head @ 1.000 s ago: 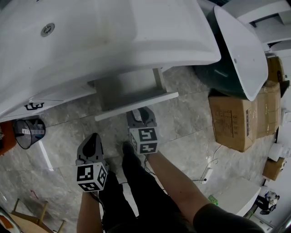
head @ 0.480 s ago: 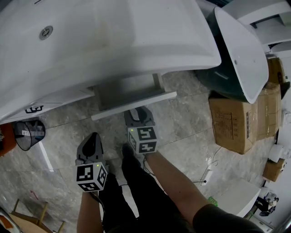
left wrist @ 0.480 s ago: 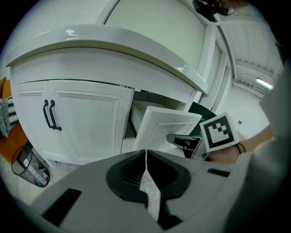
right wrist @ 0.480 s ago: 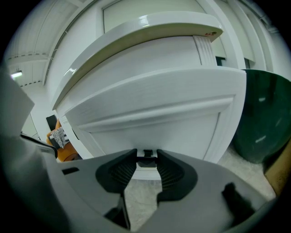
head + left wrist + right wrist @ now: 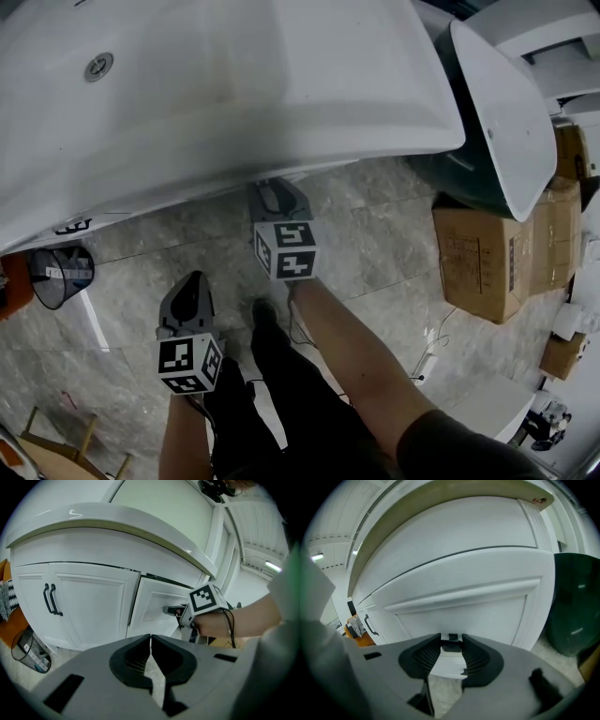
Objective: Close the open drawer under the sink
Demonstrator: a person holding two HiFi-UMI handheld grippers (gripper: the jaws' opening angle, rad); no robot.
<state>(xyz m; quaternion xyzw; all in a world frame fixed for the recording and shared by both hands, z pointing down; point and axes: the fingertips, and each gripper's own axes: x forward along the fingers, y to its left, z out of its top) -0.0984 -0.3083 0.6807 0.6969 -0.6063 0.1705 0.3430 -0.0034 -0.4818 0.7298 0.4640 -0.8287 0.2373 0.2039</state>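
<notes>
- Far left, we see one black mesh wastebasket (image 5: 58,274) on the floor with some packaging inside.
- We count two dark bar handles (image 5: 49,599) on the cabinet doors and one sink (image 5: 234,84) above.
- Left gripper (image 5: 150,641): jaws pressed together on nothing, held over the floor.
- One drawer (image 5: 464,606) sits under the sink rim, about flush with the cabinet. Its front faces us, long axis level, side to side.
- Right gripper (image 5: 452,637): jaws spread at the drawer front, with the dark pull (image 5: 451,645) between the tips.
- Far right, cardboard boxes (image 5: 487,262), shut.
</notes>
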